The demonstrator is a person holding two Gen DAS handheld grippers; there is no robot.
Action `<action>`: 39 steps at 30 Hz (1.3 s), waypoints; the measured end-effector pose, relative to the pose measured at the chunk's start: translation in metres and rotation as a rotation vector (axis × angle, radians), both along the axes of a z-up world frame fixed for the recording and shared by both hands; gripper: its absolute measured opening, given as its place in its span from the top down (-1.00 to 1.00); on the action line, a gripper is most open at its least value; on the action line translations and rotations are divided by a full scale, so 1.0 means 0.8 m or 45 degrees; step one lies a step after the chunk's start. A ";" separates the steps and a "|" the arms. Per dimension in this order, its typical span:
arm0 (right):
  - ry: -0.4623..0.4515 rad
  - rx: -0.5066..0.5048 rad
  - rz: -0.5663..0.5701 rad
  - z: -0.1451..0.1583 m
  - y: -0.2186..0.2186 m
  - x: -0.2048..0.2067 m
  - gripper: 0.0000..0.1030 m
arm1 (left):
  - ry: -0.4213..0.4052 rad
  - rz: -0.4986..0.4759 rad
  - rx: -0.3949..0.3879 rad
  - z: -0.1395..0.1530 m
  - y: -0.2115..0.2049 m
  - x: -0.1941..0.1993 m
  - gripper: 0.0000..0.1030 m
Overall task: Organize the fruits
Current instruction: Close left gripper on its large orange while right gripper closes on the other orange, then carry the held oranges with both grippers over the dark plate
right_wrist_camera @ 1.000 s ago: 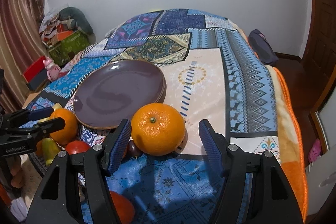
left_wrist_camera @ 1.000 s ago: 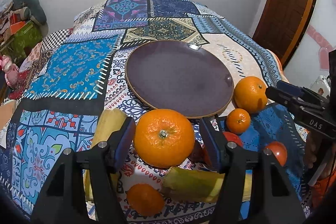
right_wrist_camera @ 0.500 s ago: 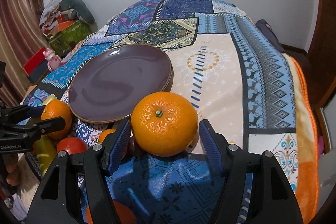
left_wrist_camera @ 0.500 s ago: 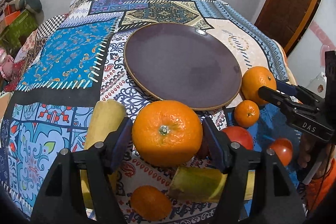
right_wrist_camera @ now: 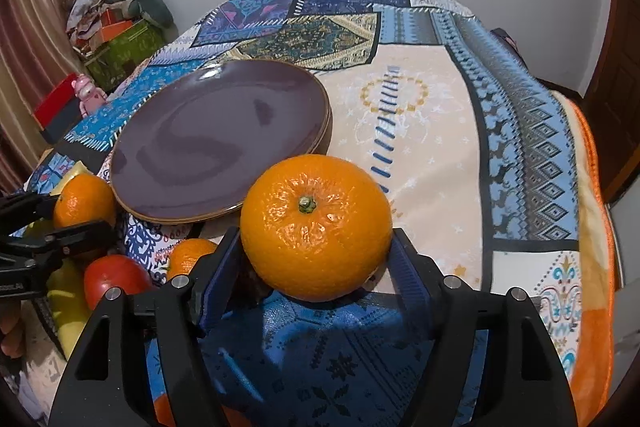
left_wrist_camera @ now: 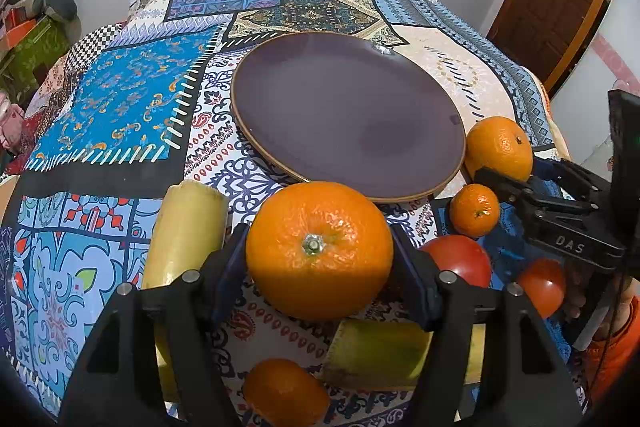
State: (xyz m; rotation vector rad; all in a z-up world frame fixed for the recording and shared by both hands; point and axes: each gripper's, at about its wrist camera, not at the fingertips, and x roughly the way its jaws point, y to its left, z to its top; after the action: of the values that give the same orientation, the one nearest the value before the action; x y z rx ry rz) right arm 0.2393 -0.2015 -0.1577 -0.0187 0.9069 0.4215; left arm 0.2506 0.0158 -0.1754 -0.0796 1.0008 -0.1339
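Nothing has reached the purple plate [left_wrist_camera: 344, 115] yet: its whole face shows bare in both wrist views, so the sorting looks barely begun, assuming the plate is where the fruit is meant to go. All the fruit sits on the patterned bedspread [left_wrist_camera: 120, 115] along the plate's near rim.

The left gripper [left_wrist_camera: 320, 259] is clamped on a large orange [left_wrist_camera: 319, 255], its blue pads pressed to the fruit's two sides, stem end facing the camera. The orange sits just short of the plate's near edge, seemingly lifted clear of the cloth (the fisheye view makes height hard to judge). Under and beside it lie two pale yellow-green fruits [left_wrist_camera: 184, 235], a small orange [left_wrist_camera: 286, 391] low in the frame, and two red fruits [left_wrist_camera: 460, 259] to the right.

The right gripper [right_wrist_camera: 316, 259] likewise grips a second large orange [right_wrist_camera: 316, 227] between its pads, near the plate's right-hand rim. A small mandarin [right_wrist_camera: 188, 255] and a red fruit [right_wrist_camera: 114, 279] lie just to its left, partly behind the finger.

Each gripper also shows in the other's view, holding its orange close to the plate.

What remains, by my reading: set both held oranges on the plate, then fetch the rest one by one.
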 end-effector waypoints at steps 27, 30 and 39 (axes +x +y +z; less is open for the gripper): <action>-0.192 0.082 -0.008 0.076 0.003 -0.029 -0.29 | -0.191 -0.038 0.027 0.082 -0.007 -0.033 -0.29; -0.208 0.086 0.000 0.083 0.008 -0.029 -0.29 | -0.218 -0.038 0.028 0.096 -0.008 -0.034 -0.29; -0.233 0.101 0.025 0.092 0.028 -0.017 -0.29 | -0.259 -0.010 0.020 0.124 0.000 -0.012 -0.29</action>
State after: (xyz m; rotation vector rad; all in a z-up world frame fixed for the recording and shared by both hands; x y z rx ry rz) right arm 0.2258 -0.1788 -0.0840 0.0061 0.7101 0.4661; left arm 0.2408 0.0157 -0.0763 -0.0466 0.7992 -0.1384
